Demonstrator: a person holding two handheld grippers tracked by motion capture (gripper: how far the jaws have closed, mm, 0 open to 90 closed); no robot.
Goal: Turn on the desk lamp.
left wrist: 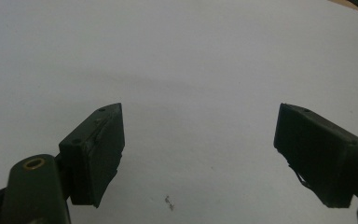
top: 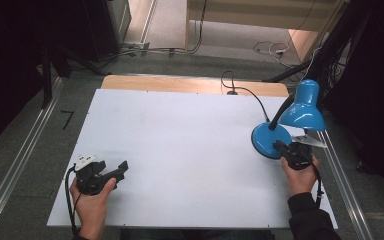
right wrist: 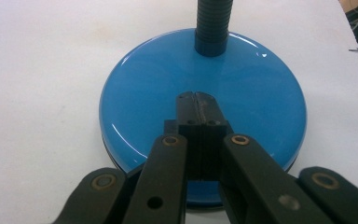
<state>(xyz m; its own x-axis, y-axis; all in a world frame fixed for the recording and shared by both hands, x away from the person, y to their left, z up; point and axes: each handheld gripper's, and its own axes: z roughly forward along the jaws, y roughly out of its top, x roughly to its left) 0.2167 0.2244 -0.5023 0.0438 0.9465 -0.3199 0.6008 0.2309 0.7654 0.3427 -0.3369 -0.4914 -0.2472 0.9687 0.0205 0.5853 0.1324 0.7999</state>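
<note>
Right gripper (right wrist: 196, 100) sits with its jaws pressed together over the near part of the lamp's round blue base (right wrist: 261, 93), tips resting on or just above the glossy top; whether anything is pinched between them cannot be told. A small dark tab beside the jaws may be the switch. The lamp (top: 300, 112) stands at the right edge of the white table (top: 180, 150), its black neck curving up to a blue shade, its cord trailing to the far edge. Left gripper (left wrist: 198, 149) hangs with jaws wide apart over bare table at the near left, holding nothing. Judging from this, a switch press is likely under way; it should go straight down and gently, so the base does not slide.
</note>
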